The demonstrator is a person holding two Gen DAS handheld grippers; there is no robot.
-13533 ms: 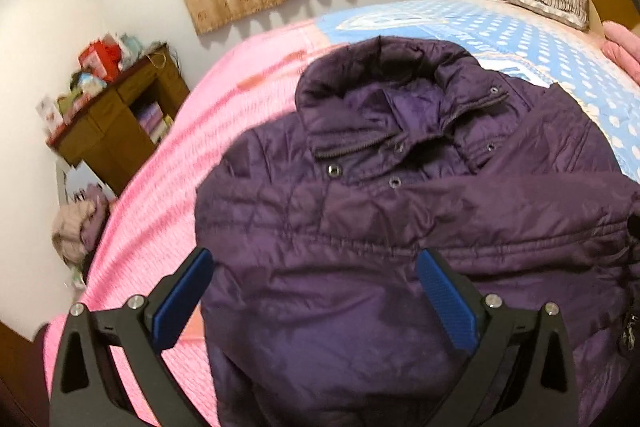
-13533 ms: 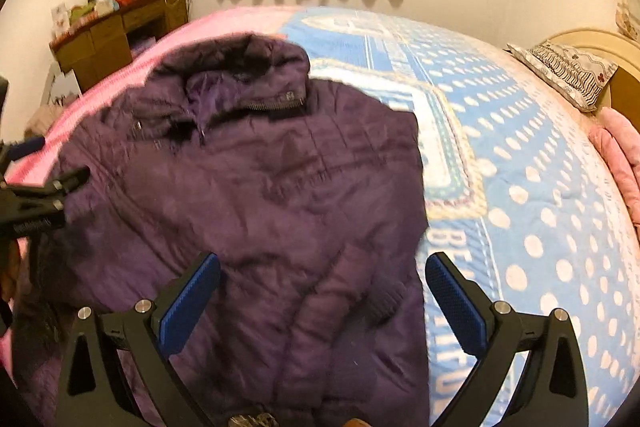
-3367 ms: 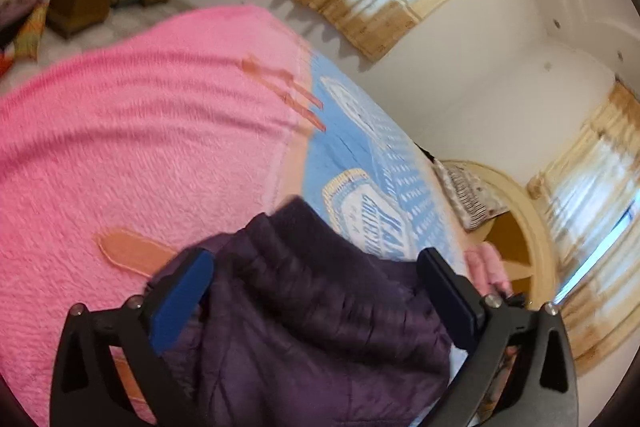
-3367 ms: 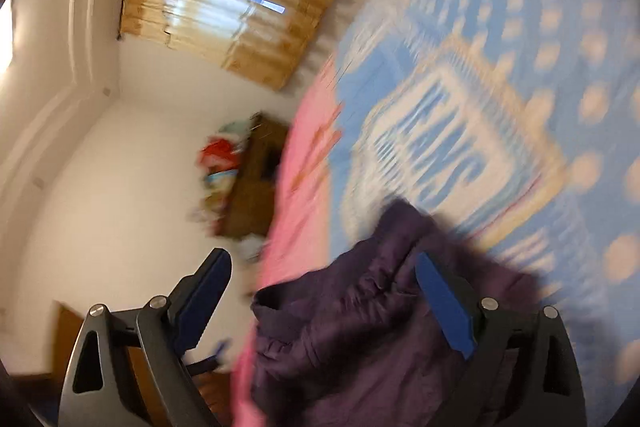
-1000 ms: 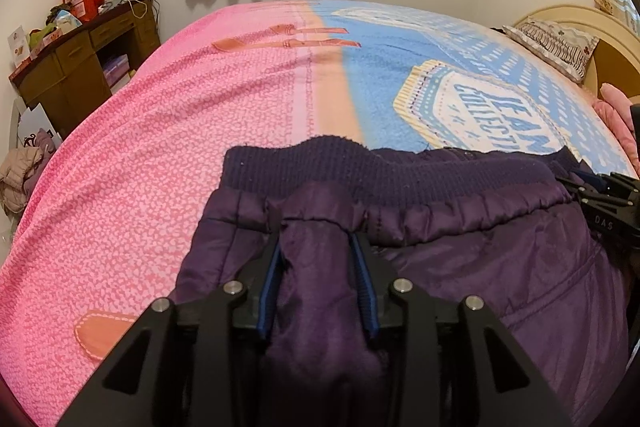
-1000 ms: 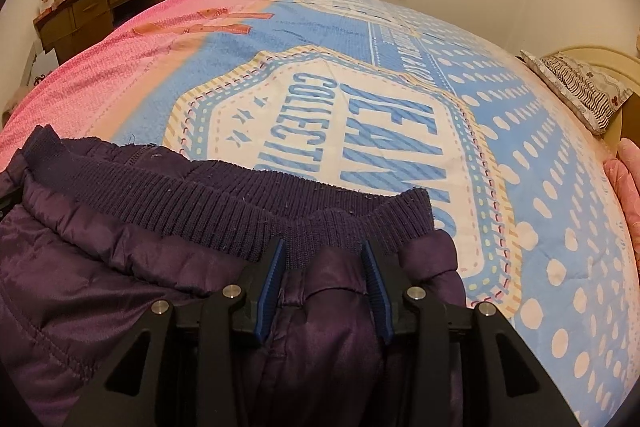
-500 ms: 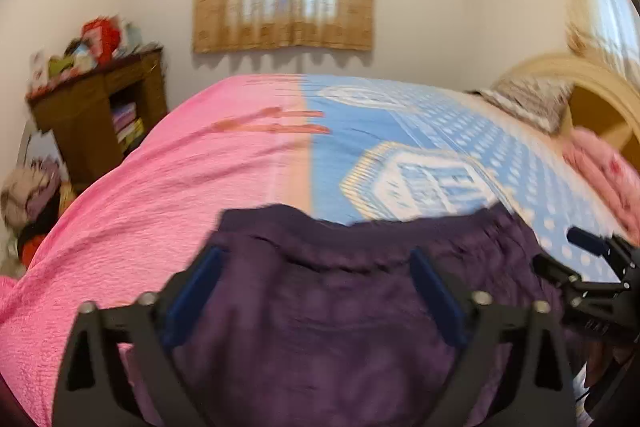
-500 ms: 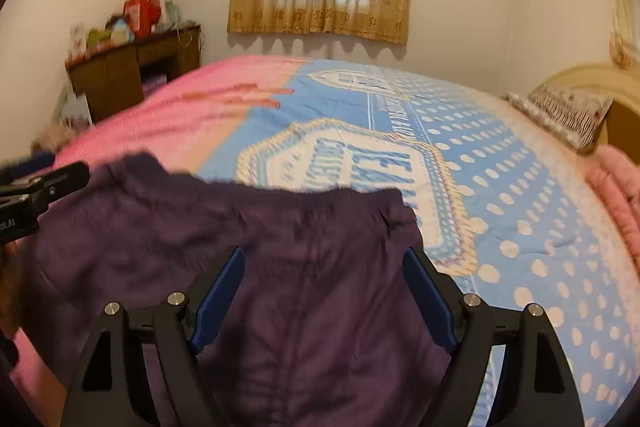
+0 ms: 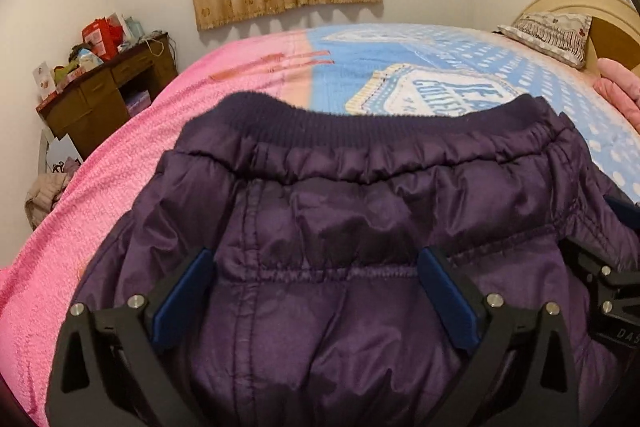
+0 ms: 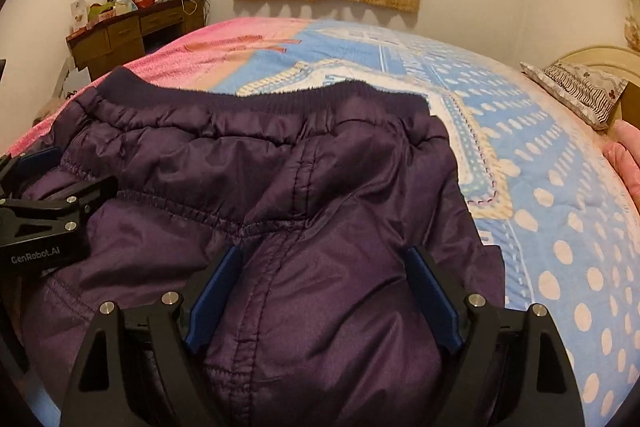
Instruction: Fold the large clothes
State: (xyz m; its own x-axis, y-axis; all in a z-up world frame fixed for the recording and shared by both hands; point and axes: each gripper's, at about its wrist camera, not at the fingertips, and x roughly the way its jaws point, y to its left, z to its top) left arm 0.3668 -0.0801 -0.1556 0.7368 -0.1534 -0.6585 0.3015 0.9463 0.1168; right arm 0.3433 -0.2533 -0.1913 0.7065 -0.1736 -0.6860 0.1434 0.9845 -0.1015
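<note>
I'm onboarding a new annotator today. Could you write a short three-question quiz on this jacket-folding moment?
1. True or false: both grippers are clamped on the purple jacket.
2. Which edge of the jacket lies farthest from the cameras: A) collar, B) ribbed hem, C) cuff?
3. What does the jacket rest on?

Key:
1. False; the left gripper and the right gripper are both open.
2. B, the ribbed hem.
3. The bedspread.

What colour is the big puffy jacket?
Dark purple; the jacket shows best in the right wrist view.

Bedspread (image 10: 560, 211) bare beyond jacket (image 10: 320, 211); desk (image 9: 104, 95) well left, pillow (image 10: 576, 87) far right.
</note>
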